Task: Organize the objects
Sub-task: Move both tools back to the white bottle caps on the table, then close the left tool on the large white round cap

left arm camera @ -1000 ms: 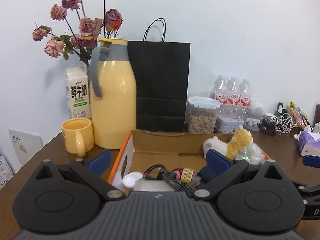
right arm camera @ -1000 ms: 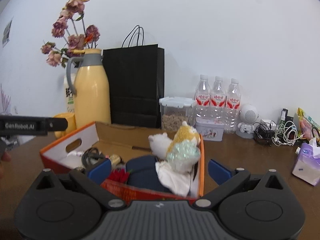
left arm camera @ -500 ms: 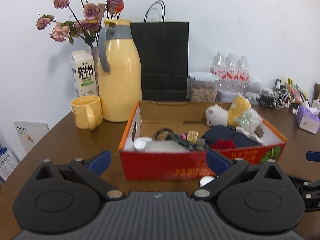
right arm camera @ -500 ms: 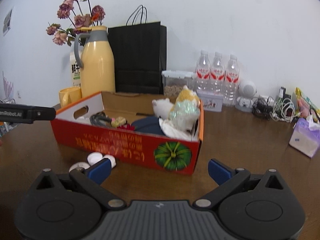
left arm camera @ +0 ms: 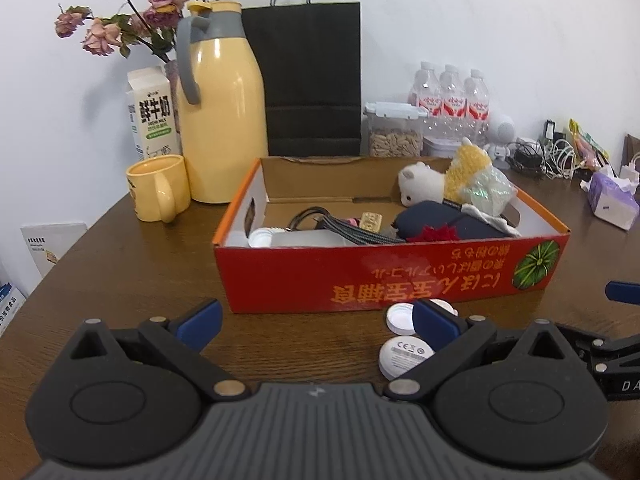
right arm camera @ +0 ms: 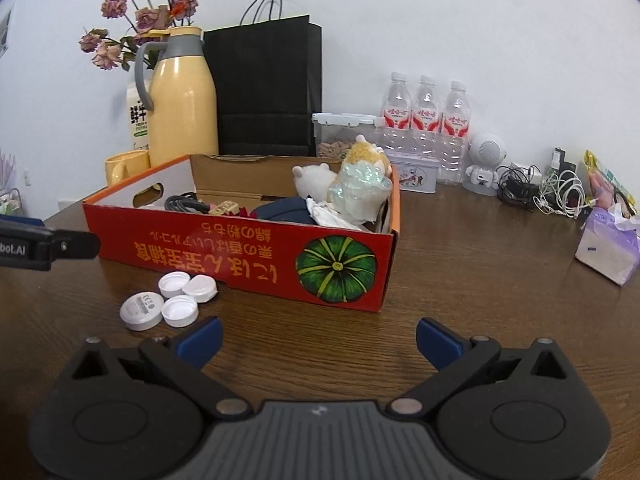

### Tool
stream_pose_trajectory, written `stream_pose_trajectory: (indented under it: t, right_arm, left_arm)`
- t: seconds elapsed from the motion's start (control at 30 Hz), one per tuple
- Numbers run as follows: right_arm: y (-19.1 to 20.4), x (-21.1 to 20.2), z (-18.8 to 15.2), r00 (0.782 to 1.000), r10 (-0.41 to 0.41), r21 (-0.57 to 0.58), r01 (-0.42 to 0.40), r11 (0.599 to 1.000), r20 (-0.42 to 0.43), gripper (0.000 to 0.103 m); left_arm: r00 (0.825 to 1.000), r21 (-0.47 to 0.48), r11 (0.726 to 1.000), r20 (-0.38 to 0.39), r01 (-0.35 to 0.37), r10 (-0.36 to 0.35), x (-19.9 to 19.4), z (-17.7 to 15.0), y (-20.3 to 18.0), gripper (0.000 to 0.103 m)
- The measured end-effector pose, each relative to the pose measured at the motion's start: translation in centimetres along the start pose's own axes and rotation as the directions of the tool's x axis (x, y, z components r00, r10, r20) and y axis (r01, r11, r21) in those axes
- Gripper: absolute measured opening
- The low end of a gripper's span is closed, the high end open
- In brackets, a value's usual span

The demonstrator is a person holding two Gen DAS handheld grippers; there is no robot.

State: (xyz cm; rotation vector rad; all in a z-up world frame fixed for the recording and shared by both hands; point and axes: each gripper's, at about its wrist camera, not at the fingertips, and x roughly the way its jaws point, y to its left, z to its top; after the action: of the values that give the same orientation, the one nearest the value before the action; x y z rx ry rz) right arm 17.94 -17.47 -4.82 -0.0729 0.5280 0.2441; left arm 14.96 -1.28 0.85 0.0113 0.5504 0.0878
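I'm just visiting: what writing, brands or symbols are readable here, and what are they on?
"鲜牛奶" and "FRESH MILK": milk carton; smaller print blurred.
"bot.AI": left hand-held gripper, cut off by the frame edge.
"CE" mark: white disc; other print too small.
"D A": right hand-held gripper, cut off.
Orange characters, upside down: red box; not reliably readable.
Bottle labels: too blurred.

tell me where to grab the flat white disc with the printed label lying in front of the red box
Take the white disc across its round rim, coming straight down from above. It lies flat on the table, too low to pinch from the side. Set the fingers near-left to far-right: a bottle cap touches its right edge, so a left-right squeeze would likely catch it. The red box stands clear behind.
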Motion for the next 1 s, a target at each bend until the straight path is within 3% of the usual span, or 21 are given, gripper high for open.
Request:
stream_pose_trajectory:
  t: [0.37, 0.6, 0.67, 0.73, 0.87, 0.9, 1.0]
  right_arm:
    - [-0.7, 0.5, -0.2, 1.0, -0.021, 0.049, 0.022, 0.999, -0.008, 0.103]
    - [-0.6, 0.8, -0.3, 1.0, -0.02, 0.054, 0.021, 0.998, -0.019, 0.103]
    - [-0.7, 1.0, -0.4, 1.0, -0.018, 0.056, 0.02, 0.998, -0.025, 0.103]
    - [-0.6, 1.1, -0.4, 0.999, -0.018, 0.056, 0.02, 0.998, -0.032, 0.103]
    - [-0.6, 1.2, -0.4, 0.999, -0.019, 0.055, 0.021, 0.998, -0.033, 0.103]
    - [-0.6, 1.2, -0.4, 0.999, -0.019, 0.055, 0.021, 0.998, -0.034, 0.103]
    - [-0.4, 1.3, -0.5, 0.999, -0.021, 0.051, 0.023, 0.998, -0.04, 0.103]
  left_arm:
    - [0.994, 0.082, 0.996, -0.104, 0.048, -0.039, 2.8, -1.0, -2.6, 0.103]
    - [0.99, 0.115, 0.99, -0.121, 0.087, -0.073, 3.9, -1.2, -3.9, 0.102]
    - [0.988, 0.131, 0.986, -0.13, 0.105, -0.088, 3.9, -1.6, -4.2, 0.095]
    - [0.985, 0.141, 0.983, -0.141, 0.117, -0.097, 4.1, -1.8, -4.3, 0.08]
    - [0.975, 0.116, 0.978, -0.16, 0.172, -0.153, 4.3, -2.1, -4.1, 0.06]
    - [0.97, 0.102, 0.974, -0.162, 0.2, -0.182, 4.3, -2.1, -4.0, 0.043]
    - [0.969, 0.102, 0.972, -0.15, 0.211, -0.195, 4.1, -2.1, -3.9, 0.04]
